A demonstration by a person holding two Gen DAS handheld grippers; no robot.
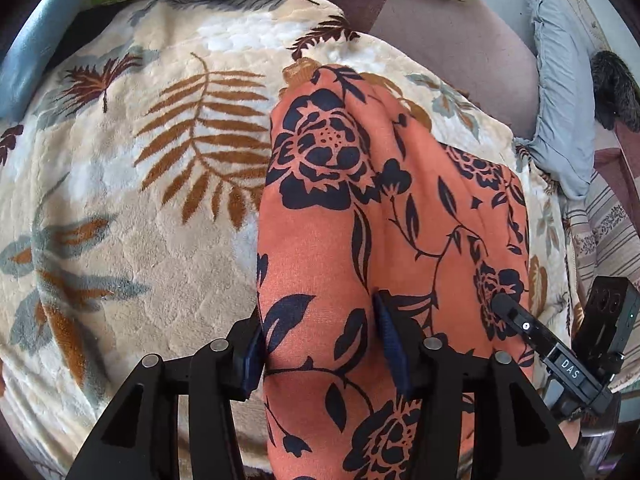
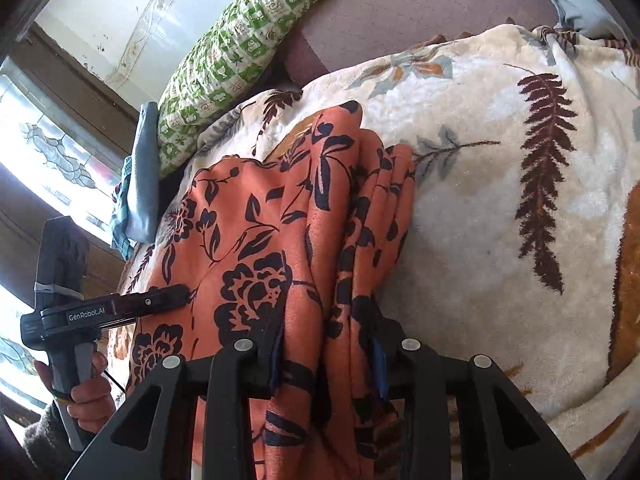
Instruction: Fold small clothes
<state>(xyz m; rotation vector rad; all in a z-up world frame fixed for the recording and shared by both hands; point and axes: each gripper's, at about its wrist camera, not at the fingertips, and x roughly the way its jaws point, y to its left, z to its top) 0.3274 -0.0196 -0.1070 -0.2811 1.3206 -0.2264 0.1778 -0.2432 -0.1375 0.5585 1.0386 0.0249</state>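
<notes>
Draping pleated orange floral garment [image 1: 320, 216]

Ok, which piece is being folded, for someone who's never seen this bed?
Find the cream fleece blanket with fern leaves covering the bed. On it lies the orange garment, gathered in folds. Its navy flower print marks it out from the green patchwork pillow behind.

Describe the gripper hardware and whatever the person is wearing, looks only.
Both grippers are matte black, with angular cut-out finger frames, silver round pins at the joints and dark blue ribbed pads. Seen from the opposite cameras, the right gripper carries a white "DAS" label; the left gripper reads "GenRobot.AI", with a grey and black handle and a thin black cable. The hand on it has a dark fuzzy sleeve.
</notes>
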